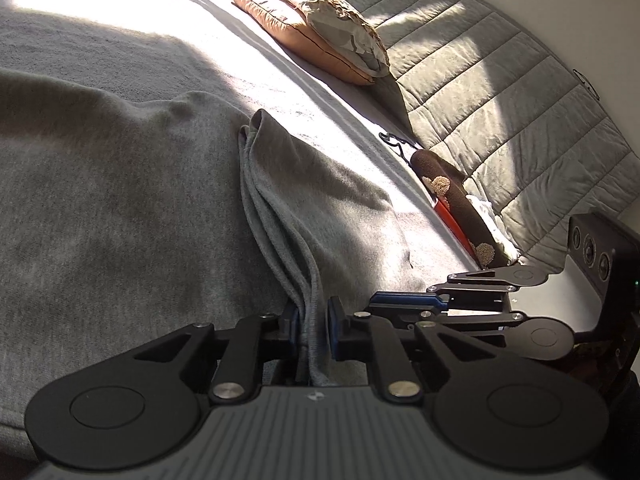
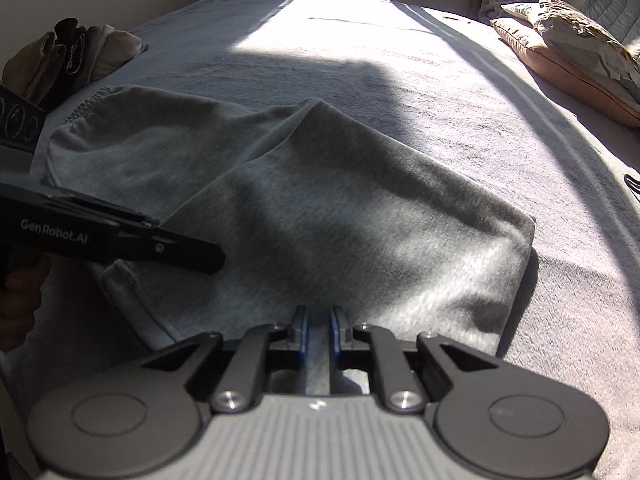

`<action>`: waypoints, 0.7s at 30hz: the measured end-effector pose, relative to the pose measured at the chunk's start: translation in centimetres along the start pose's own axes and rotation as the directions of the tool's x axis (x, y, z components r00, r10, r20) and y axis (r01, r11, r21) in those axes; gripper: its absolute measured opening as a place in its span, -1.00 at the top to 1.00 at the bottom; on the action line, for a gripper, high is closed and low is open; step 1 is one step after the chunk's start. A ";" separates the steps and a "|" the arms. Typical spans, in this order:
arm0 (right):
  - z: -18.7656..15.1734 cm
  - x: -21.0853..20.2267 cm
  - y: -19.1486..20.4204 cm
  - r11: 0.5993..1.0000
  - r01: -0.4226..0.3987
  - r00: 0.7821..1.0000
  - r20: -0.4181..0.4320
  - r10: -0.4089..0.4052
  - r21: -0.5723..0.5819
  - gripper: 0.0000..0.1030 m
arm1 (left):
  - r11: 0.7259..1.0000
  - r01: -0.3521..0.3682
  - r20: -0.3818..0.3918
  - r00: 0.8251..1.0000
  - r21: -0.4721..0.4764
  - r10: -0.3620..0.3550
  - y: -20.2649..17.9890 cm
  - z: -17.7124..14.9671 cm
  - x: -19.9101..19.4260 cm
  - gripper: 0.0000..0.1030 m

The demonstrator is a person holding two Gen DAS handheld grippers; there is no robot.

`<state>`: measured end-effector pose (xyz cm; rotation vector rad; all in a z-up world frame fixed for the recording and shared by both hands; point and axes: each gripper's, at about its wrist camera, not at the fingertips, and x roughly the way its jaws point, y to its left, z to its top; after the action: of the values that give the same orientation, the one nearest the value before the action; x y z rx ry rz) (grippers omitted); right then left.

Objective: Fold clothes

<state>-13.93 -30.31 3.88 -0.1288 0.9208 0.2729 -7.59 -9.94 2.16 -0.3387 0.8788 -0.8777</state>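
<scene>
Grey garment [image 2: 304, 200] spread on bed [image 2: 400, 80], left gripper [image 1: 313, 320] fingers pinching its bunched edge, right gripper [image 2: 319, 330] fingers pinching its near hem, cushions [image 1: 312, 24] at the bed's far edge.

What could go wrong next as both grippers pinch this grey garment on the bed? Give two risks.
1. The left gripper pinches a bunched edge of the grey garment; a layer may slip free and skew the fold.
2. The right gripper grips close beside it, so lifting could crumple the cloth or knock the grippers together.

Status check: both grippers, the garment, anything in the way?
Left gripper shut on bunched hem of grey knit garment. Right gripper shut on its near edge. Garment lies partly folded on grey bed cover. Nothing in the way.
</scene>
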 end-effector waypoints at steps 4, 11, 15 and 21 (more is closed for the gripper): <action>-0.1 -0.2 0.1 1.000 0.005 1.000 0.001 -0.005 -0.005 0.75 | 1.000 0.001 0.001 1.000 0.023 -0.001 -0.4 -0.1 0.1 0.56; -0.1 -0.2 0.3 1.000 0.015 1.000 0.003 -0.015 -0.013 0.73 | 0.998 -0.022 -0.012 1.000 0.059 0.023 -0.6 -0.2 0.6 0.36; 0.0 -0.2 0.4 1.000 0.020 1.000 0.004 -0.020 -0.015 0.71 | 0.989 -0.082 -0.021 0.996 0.123 0.085 -1.2 0.0 0.7 0.71; 0.1 -0.3 0.5 0.999 0.036 0.999 0.013 -0.035 -0.022 0.58 | 0.989 -0.072 0.017 0.997 0.132 0.071 -1.6 0.5 -0.2 0.81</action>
<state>-14.17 -29.92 4.20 -0.1634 0.9024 0.2507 -8.11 -10.81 3.52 -0.1959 0.8122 -0.8621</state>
